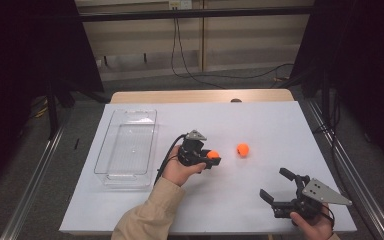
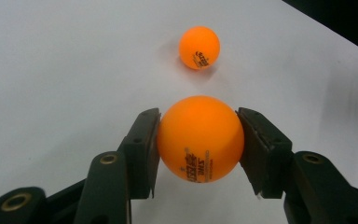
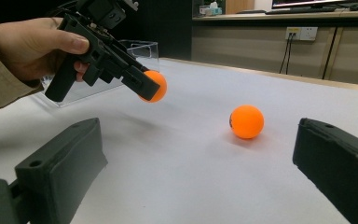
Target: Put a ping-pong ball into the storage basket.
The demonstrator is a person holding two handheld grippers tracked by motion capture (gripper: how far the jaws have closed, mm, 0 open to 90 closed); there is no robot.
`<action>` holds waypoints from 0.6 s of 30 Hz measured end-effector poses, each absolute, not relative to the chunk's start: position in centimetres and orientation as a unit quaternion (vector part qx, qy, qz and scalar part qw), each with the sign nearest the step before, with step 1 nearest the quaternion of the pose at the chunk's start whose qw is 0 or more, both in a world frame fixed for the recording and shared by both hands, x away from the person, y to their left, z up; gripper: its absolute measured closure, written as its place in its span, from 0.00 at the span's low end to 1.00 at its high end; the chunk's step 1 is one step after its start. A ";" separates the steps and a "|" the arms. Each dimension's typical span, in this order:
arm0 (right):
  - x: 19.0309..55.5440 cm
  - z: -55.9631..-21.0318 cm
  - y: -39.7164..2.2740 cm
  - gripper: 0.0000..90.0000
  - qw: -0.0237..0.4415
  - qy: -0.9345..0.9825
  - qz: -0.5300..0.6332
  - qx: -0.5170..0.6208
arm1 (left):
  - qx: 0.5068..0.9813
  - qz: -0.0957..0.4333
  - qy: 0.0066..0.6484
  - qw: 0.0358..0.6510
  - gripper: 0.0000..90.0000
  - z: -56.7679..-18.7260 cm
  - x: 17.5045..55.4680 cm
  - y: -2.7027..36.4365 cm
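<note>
Left tongs (image 1: 211, 159) clamp orange ball (image 2: 200, 138) above white counter (image 1: 260, 200), print on ball too small to read; second ball (image 1: 243, 149) loose just beyond. Right tongs (image 1: 279, 186) spread wide, holding nothing, near front edge; clear tray (image 1: 125, 172) far left

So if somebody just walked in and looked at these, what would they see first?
Probably the bright orange ball pinched between the jaws of the left gripper, held up off the white table. Next, a second orange ball sits loose on the table just beyond it. After that, the right gripper waits wide open near the front right corner, and a clear plastic bin stands empty on the left.
</note>
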State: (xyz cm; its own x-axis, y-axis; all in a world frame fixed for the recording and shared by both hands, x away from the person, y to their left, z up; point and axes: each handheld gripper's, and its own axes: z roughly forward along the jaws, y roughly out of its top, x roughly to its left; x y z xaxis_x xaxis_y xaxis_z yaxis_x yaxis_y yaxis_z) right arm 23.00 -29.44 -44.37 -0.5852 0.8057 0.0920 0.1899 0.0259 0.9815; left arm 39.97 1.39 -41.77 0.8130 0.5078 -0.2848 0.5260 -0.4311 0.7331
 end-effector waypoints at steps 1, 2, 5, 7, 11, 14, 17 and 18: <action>23.0 -44.4 -29.4 0.01 0.261 0.667 0.590 0.373 | 0.846 -0.009 0.306 0.437 0.56 -41.7 40.0 1.5; 23.0 -44.4 -29.4 0.01 0.261 0.667 0.590 0.373 | 0.844 -0.009 0.308 0.439 0.56 -41.7 40.0 1.5; 23.0 -44.4 -29.5 0.01 0.261 0.667 0.590 0.373 | 0.845 -0.004 0.308 0.438 0.56 -41.5 40.1 1.7; 23.0 -44.4 -29.5 0.01 0.261 0.667 0.590 0.373 | 0.844 -0.004 0.310 0.438 0.56 -41.4 40.1 1.9; 23.0 -44.3 -29.5 0.01 0.261 0.667 0.590 0.372 | 0.844 0.000 0.310 0.438 0.56 -41.2 40.1 2.1; 23.0 -44.3 -29.5 0.01 0.262 0.667 0.590 0.371 | 0.842 -0.001 0.312 0.440 0.56 -41.1 40.1 2.2; 23.0 -44.3 -29.5 0.01 0.262 0.667 0.590 0.372 | 0.843 -0.001 0.311 0.438 0.56 -41.0 40.2 2.4; 23.0 -44.3 -29.5 0.01 0.262 0.667 0.590 0.371 | 0.843 -0.001 0.312 0.438 0.56 -40.9 40.2 2.4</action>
